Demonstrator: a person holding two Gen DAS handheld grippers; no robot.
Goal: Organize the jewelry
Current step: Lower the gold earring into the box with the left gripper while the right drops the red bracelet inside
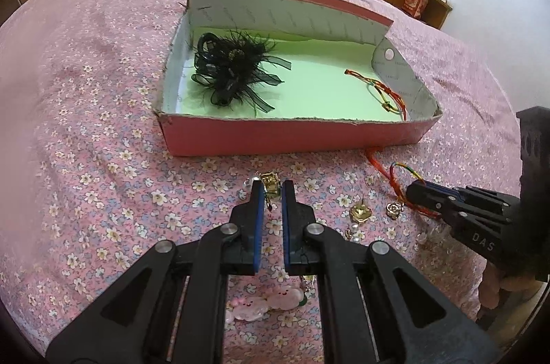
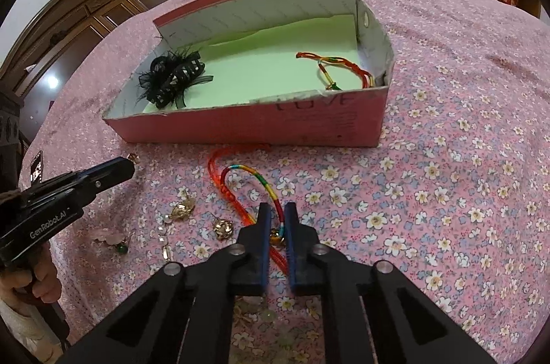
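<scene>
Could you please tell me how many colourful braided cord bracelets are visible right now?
2. One bracelet lies inside the pink box, at its right end. The other bracelet lies on the bedspread before the box, between the right gripper fingers.

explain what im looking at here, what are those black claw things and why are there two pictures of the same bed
The black claws are hand-held grippers, one in each of a person's hands. Each carries a wide-angle camera looking along its two fingers, so you get one picture per hand.

In the left-hand picture, the left gripper is shut over a small gold earring; whether it actually grips it is hard to tell. In the right-hand picture, the right gripper is shut on a rainbow cord bracelet lying on the flowered bedspread.

Loose gold and pearl pieces lie scattered nearby. Behind stands an open pink box lined in green, already holding a black feathered hair clip and another coloured cord bracelet.
</scene>
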